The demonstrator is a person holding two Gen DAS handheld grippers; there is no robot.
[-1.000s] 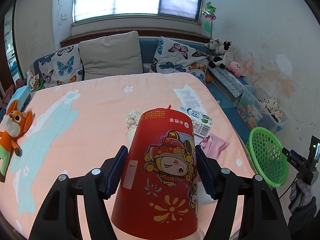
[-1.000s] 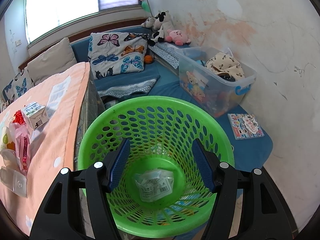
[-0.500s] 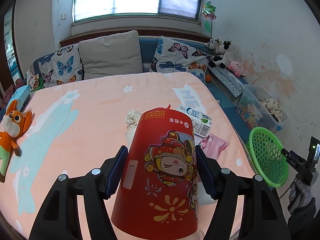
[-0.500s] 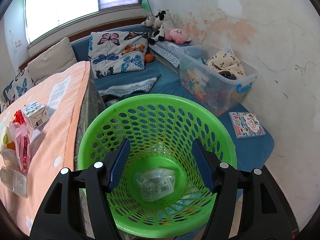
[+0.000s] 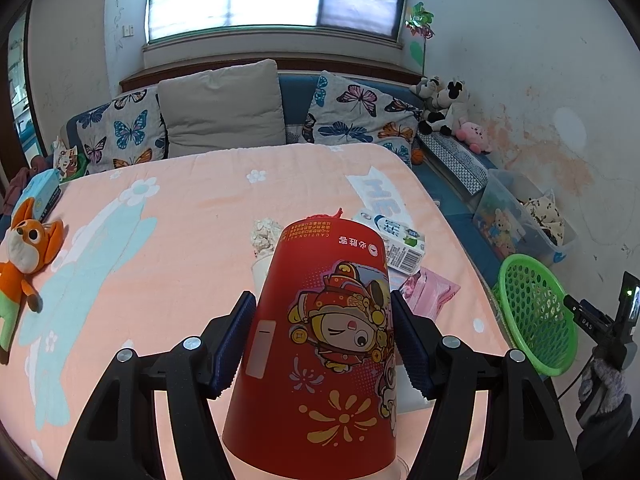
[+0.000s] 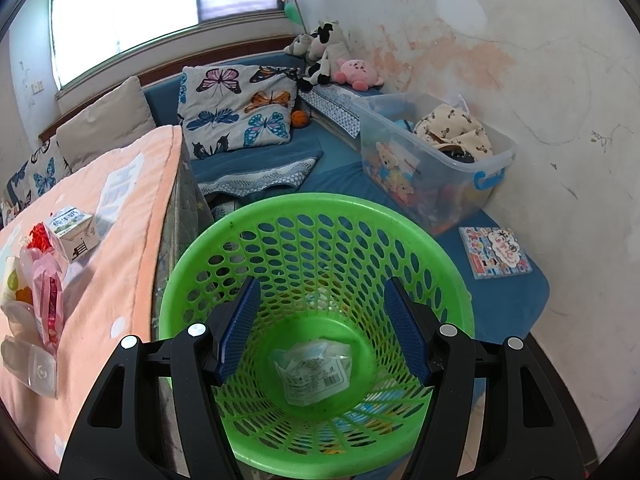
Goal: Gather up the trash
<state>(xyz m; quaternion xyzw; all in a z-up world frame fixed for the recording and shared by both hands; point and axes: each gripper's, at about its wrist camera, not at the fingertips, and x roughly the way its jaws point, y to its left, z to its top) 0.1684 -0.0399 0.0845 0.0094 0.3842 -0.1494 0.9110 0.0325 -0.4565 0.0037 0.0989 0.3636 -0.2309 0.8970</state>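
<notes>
Red paper cup [image 5: 328, 340] upside down, pinched between left gripper [image 5: 324, 340] pads over pink bedspread [image 5: 192, 216], milk carton [image 5: 394, 242] and pink wrapper [image 5: 430, 292] behind (perhaps crumpled tissue too), right gripper [image 6: 322, 326] spread, nothing gripped, above green basket [image 6: 304, 216] holding clear wrapper [image 6: 314, 370].

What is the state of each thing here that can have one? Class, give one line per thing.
Red paper cup: upside down, clamped by the left gripper.
Right gripper: fingers apart, holding nothing, over the basket.
Green basket: tilted, one clear wrapper at its bottom.
Milk carton: lying on the pink blanket.
Storage bin: lidless, filled.
</notes>
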